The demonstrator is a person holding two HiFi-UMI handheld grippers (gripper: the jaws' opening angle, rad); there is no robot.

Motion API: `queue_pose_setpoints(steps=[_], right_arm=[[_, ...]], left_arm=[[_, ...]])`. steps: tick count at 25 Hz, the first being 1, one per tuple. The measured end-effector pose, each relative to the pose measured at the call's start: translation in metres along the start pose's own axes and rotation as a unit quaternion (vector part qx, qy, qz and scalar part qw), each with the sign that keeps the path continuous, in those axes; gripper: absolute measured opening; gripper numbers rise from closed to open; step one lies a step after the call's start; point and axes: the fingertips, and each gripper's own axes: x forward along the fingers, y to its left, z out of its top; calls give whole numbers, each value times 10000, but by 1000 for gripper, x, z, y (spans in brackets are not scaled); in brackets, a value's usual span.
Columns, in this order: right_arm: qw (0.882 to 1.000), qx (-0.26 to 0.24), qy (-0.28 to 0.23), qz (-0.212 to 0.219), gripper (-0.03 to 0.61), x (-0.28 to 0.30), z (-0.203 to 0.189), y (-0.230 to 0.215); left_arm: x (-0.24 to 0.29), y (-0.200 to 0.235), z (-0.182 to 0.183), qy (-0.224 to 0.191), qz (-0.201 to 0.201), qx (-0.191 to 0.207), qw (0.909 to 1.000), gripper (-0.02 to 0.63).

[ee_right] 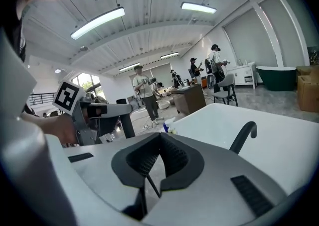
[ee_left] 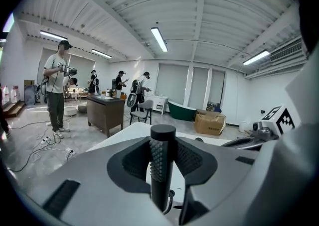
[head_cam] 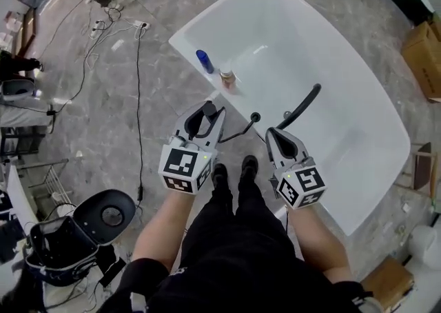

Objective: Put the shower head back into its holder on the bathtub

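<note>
My left gripper point(head_cam: 207, 112) is shut on the black shower head handle point(head_cam: 198, 123), which stands upright between its ribbed pads point(ee_left: 157, 159). A thin black hose point(head_cam: 238, 135) runs from the handle to a small black fitting point(head_cam: 255, 117) on the near rim of the white bathtub point(head_cam: 358, 167). Both grippers hover over that rim, side by side. The right gripper point(head_cam: 275, 134) is shut, its jaw tips meeting point(ee_right: 158, 138), and a thin dark line shows below them. A curved black faucet point(head_cam: 303, 108) rises just beyond it, and the faucet point(ee_right: 244, 134) also shows ahead in the right gripper view.
A blue bottle point(head_cam: 204, 61) and a small brownish bottle point(head_cam: 227, 79) stand on the tub rim left of the fitting. Cables point(head_cam: 138, 84) trail across the floor on the left. A black round seat point(head_cam: 105, 215) and cardboard boxes point(head_cam: 422, 49) stand around. Several people stand far off.
</note>
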Motion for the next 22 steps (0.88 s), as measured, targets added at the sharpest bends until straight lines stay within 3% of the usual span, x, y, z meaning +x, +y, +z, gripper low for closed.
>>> queue_pose_setpoints(steps=[12, 22], right_arm=[[9961, 358, 682, -435, 15, 72, -144, -42], [9882, 746, 1140, -701, 117, 131, -261, -79]], left_arm=[[70, 22, -114, 439, -338, -217, 9982, 141], [108, 38, -187, 621, -540, -233, 9963, 141]])
